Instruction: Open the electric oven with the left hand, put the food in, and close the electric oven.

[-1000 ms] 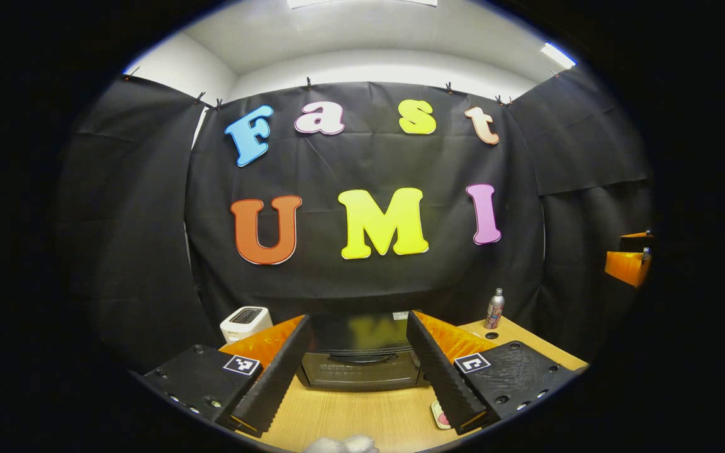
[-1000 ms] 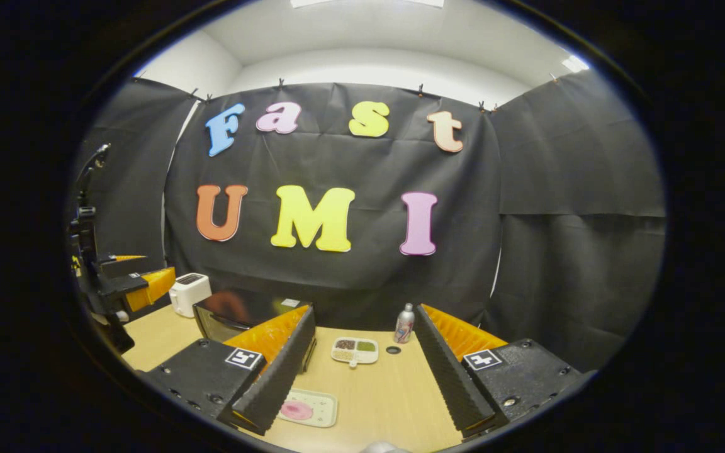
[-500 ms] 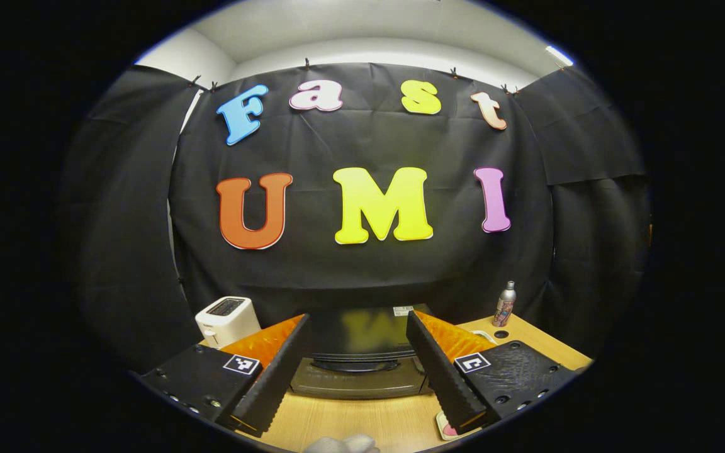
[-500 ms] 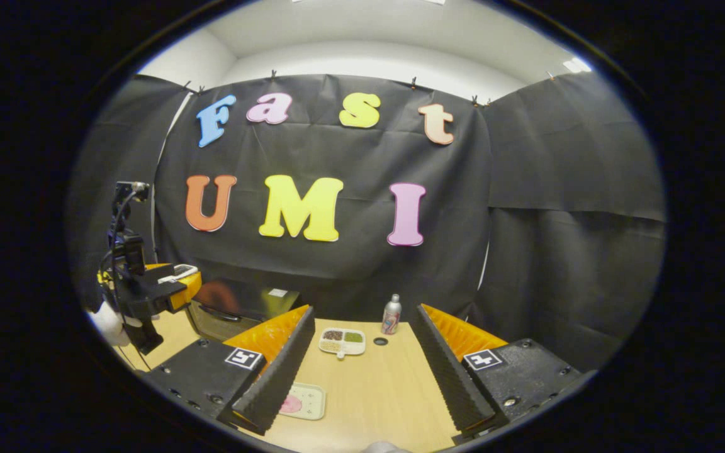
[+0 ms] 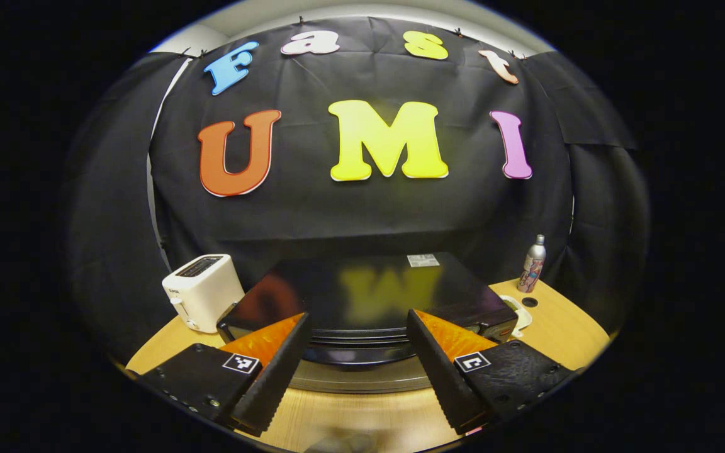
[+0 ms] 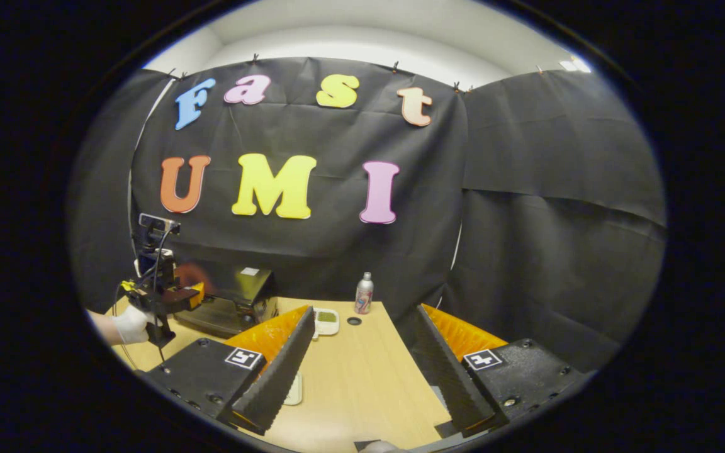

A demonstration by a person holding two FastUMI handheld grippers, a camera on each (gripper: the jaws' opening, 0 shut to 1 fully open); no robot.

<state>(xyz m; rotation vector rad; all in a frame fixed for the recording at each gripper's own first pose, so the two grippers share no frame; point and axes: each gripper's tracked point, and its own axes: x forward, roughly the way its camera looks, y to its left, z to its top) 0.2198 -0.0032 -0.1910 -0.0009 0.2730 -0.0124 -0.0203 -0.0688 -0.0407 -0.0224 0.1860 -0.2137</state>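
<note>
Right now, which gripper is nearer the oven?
Left. The left gripper is right in front of the oven, fingers open toward its front. The right gripper hangs over the table, off to the oven's right.

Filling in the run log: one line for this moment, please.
phase: reach | left gripper open, facing closed oven | right gripper open, holds nothing | table

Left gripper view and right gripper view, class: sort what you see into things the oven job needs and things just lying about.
Needed:
- electric oven, door shut
- left claw, open, in front of it
- right claw, open
- plate beside the right claw

Lying about:
- toaster
- bottle
- divided dish
</note>
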